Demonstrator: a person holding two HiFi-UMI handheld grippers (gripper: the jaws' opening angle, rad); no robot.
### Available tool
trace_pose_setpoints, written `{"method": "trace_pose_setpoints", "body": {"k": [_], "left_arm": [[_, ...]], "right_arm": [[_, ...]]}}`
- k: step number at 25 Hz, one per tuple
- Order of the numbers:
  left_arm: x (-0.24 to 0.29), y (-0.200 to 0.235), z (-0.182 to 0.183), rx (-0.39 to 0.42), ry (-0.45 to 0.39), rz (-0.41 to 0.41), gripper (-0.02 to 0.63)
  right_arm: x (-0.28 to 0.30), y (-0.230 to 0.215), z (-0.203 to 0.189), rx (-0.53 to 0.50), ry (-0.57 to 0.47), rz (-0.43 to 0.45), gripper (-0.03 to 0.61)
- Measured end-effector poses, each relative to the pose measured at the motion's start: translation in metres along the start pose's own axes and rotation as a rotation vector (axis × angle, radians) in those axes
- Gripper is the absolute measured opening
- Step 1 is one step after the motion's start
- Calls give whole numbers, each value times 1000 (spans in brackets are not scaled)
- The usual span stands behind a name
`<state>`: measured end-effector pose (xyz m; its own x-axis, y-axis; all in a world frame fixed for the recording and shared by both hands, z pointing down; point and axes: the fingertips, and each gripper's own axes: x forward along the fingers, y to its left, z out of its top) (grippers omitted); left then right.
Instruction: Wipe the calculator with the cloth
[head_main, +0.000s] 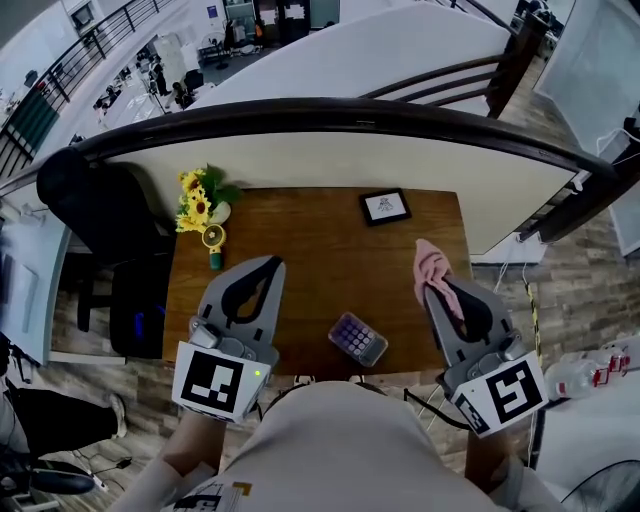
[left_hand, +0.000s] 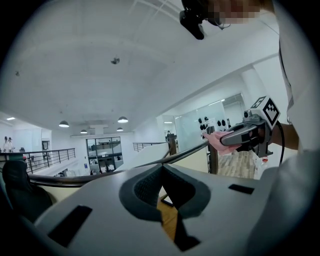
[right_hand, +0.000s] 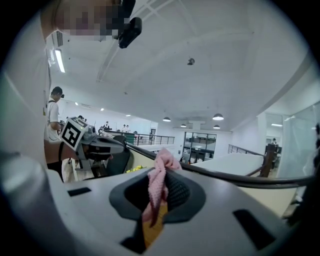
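The calculator (head_main: 357, 338), purple-keyed, lies flat near the front edge of the wooden desk (head_main: 320, 250), between my two grippers. My right gripper (head_main: 437, 283) is raised above the desk's right side and shut on the pink cloth (head_main: 430, 262), whose bunched end sticks up past the tips. In the right gripper view the cloth (right_hand: 159, 184) hangs pinched between the jaws of that gripper (right_hand: 161, 176). My left gripper (head_main: 270, 264) hovers over the desk's left half, shut with nothing in it. In its own view the left gripper (left_hand: 160, 167) has its tips meeting.
A vase of sunflowers (head_main: 198, 203) and a small green-and-yellow object (head_main: 214, 243) stand at the desk's back left. A framed picture (head_main: 385, 207) lies at the back centre. A black office chair (head_main: 100, 215) stands left of the desk; a curved railing (head_main: 350, 115) runs behind.
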<state>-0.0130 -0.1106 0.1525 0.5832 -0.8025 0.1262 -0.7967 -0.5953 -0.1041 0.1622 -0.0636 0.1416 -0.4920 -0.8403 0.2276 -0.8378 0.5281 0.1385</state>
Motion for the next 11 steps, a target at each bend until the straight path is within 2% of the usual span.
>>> {"method": "trace_pose_setpoints", "body": {"k": [11], "left_arm": [[-8, -6, -2, -6, 20, 5, 2]], "right_arm": [[-12, -2, -5, 21, -1, -31, 41]]}}
